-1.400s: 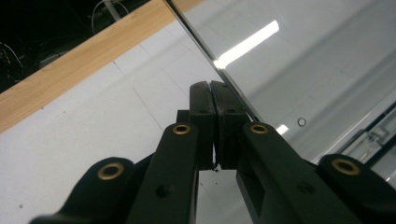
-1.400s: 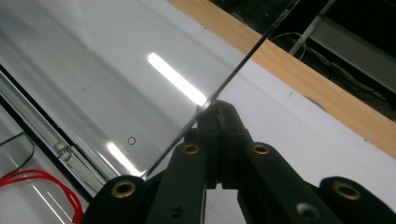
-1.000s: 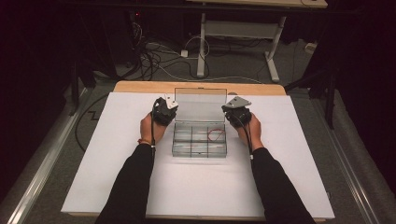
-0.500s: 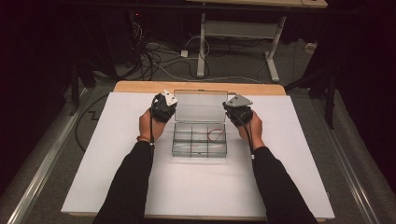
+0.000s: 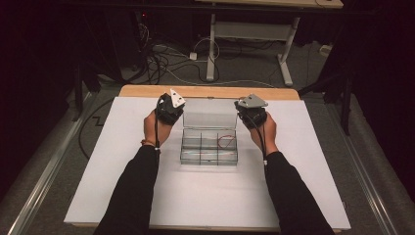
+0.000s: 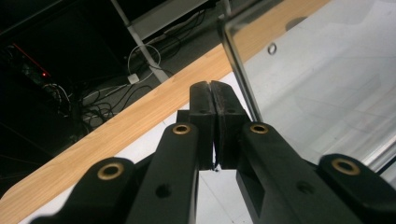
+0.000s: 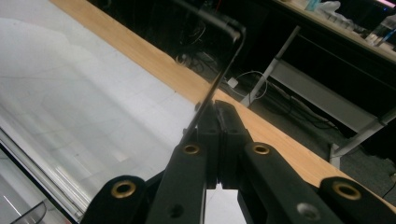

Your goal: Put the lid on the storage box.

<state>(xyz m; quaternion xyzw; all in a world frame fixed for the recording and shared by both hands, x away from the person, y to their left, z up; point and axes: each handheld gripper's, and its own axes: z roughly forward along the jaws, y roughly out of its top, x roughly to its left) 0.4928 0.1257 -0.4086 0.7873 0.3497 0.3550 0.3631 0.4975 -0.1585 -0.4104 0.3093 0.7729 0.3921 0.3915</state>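
A clear plastic compartment box sits mid-table on the white sheet, its hinged lid tilted up at the back. A red wire lies in its right rear compartment. My left gripper is at the lid's left edge and my right gripper is at its right edge. In the left gripper view the jaws are pressed together with nothing between them, the lid just to their right. In the right gripper view the shut jaws have the lid edge against their left side.
The white sheet covers the table, with a wooden strip bare along the far edge. Beyond it, cables lie on the floor and a desk frame stands behind. Metal rails run along both sides of the table.
Both hands have risen a little beside the lid, and the lid stands slightly steeper. The box base has not moved.
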